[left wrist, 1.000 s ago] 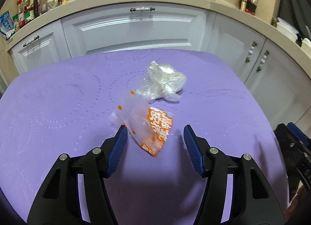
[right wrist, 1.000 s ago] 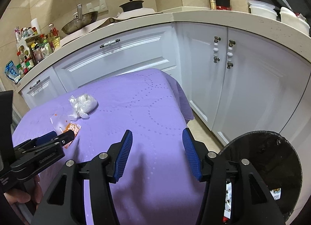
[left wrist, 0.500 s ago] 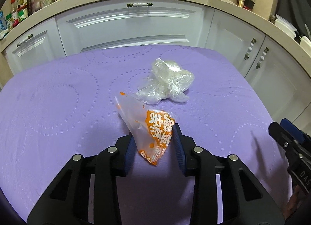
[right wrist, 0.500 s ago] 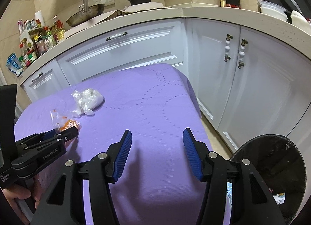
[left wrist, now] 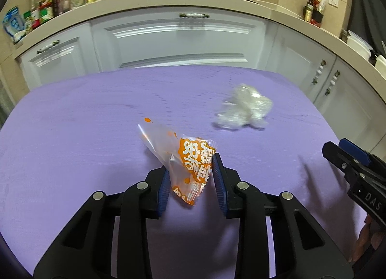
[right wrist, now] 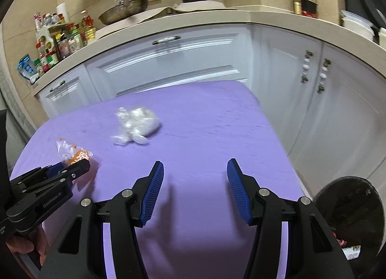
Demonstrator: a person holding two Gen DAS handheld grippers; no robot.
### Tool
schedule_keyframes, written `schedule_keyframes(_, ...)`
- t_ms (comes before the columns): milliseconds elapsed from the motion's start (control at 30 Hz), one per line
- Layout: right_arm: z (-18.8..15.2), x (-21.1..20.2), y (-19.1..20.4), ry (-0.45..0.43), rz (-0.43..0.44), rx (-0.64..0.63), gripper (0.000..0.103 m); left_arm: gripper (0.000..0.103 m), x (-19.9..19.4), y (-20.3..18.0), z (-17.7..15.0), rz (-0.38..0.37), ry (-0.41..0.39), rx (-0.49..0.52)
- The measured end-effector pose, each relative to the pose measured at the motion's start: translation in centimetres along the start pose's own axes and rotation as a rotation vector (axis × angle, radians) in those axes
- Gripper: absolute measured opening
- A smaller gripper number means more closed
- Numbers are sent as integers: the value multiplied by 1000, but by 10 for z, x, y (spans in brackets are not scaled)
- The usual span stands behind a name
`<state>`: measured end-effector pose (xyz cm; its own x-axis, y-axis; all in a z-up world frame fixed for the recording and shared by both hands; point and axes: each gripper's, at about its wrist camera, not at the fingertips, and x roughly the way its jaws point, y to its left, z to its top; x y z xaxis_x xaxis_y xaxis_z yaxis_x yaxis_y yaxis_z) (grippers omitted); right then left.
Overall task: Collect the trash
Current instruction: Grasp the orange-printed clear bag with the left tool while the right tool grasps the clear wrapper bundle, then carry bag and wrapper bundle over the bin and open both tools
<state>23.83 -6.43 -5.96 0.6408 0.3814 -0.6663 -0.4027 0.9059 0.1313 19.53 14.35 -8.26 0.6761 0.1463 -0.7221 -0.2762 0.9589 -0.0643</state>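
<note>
**Left wrist view: wrapper is pinched**

Left wrist view: an orange wrapper [left wrist: 193, 165] is squeezed between the blue fingers [left wrist: 164, 189] of the left gripper [left wrist: 190, 182], which are closing on it above the purple bench [left wrist: 72, 134]. A clear bag [left wrist: 243, 110] is left lying farther back on the bench. The right gripper [right wrist: 195, 187] is held open with nothing in it. A black bin [right wrist: 349, 209] is seen beside the bench.
</note>
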Motion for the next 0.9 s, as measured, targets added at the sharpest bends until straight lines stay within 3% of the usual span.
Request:
schedule_keyframes(233,12,21,38,14,42,-42,55,31,-15,53,0,70,-28,-56)
schedule_keyframes(333,21,33,47,18,41,-39,62,31,-18,76,0,100,-37,-83)
schedule_keyframes(633,41,73,68,64,11,-41,66,31,-25,132,-2,171,-49,-144)
schedule_keyframes(800,39,89,73,114,2,-50,66,31,-27,147,-6,196,-49,-162)
schedule_keyframes(900,39,87,70,108,2,-42,58,31,-27,153,-7,207,-51,-172)
